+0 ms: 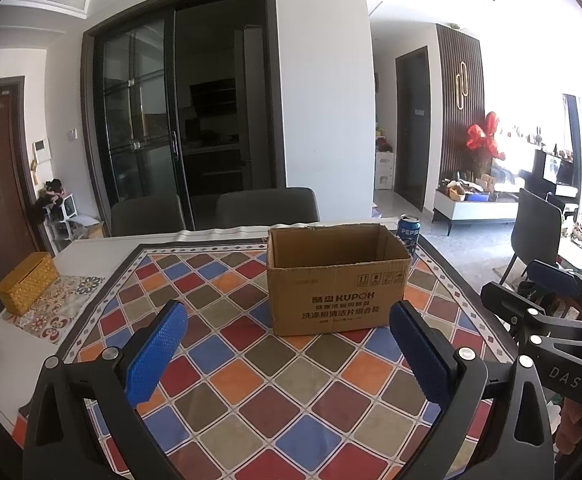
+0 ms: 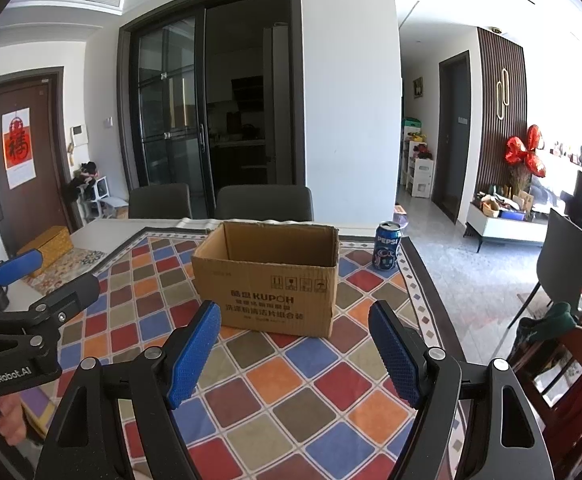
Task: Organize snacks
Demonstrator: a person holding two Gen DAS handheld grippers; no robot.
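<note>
Only snack item in view: Pepsi can (image 2: 387,246), upright on the far right part of the table, just beside the right rear corner of the cardboard box (image 2: 269,280); can't tell if they touch. In the left view the can (image 1: 408,236) is half hidden behind the box (image 1: 337,280)

Key relation: can sits ahead and to the right of the right gripper (image 2: 295,350), past the box's right end. Long axis vertical, so a side grasp across the cylinder looks right. From the left gripper (image 1: 287,354) the box blocks the straight path. Judgement: right hand is nearer and has the clear line; approach should swing around the box's right edge

Claw state: both spread wide, nothing between the blue pads (image 2: 195,354), both hovering over the near part of the table

Materials:
- can: thin aluminium, smooth, glossy blue print, likely slippery and dentable, moderate squeeze
- box: brown corrugated cardboard, open top, no flaps showing, printed front, long side facing us; nothing visible inside from this angle; likely the drop target
- pads: textured blue rubber, should grip metal fine
- tablecloth (image 2: 291,392): flat diamond-check fabric, red/blue/orange/olive

Risk: tipping the can on contact, clipping the box corner
</note>
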